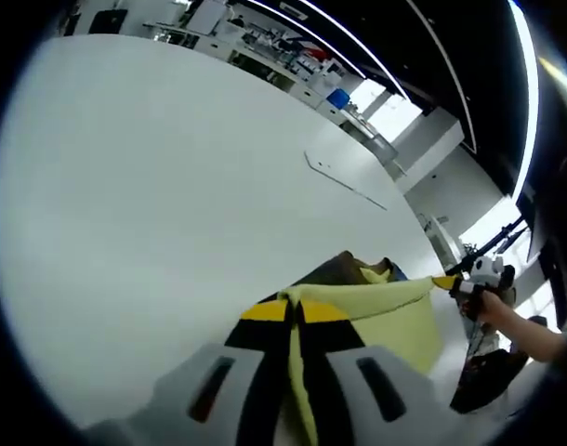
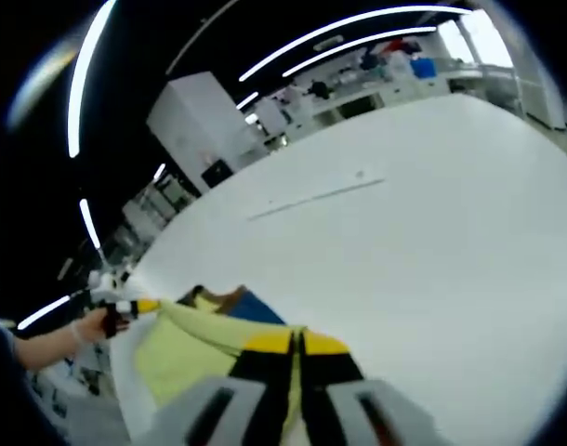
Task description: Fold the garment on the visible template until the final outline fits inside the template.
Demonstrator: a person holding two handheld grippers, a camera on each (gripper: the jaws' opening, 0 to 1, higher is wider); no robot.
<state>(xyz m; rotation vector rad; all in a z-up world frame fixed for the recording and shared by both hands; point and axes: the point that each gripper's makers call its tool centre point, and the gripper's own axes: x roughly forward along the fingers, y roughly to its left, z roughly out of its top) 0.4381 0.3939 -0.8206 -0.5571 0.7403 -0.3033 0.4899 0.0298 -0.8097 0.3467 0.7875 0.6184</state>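
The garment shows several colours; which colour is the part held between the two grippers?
The yellow part. It runs between the left gripper and the right gripper, while the brown and blue parts lie behind it.

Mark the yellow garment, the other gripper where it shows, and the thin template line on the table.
yellow garment [image 1: 395, 321]: left gripper view, flat hanging panel.
right gripper [image 1: 448, 282]: left gripper view, yellow tip pinching the garment's edge.
template line [image 1: 344, 180]: left gripper view, middle of the thin mark.

bright, even | ceiling light strips [image 2: 358, 23] glare | edges warped, softly blurred
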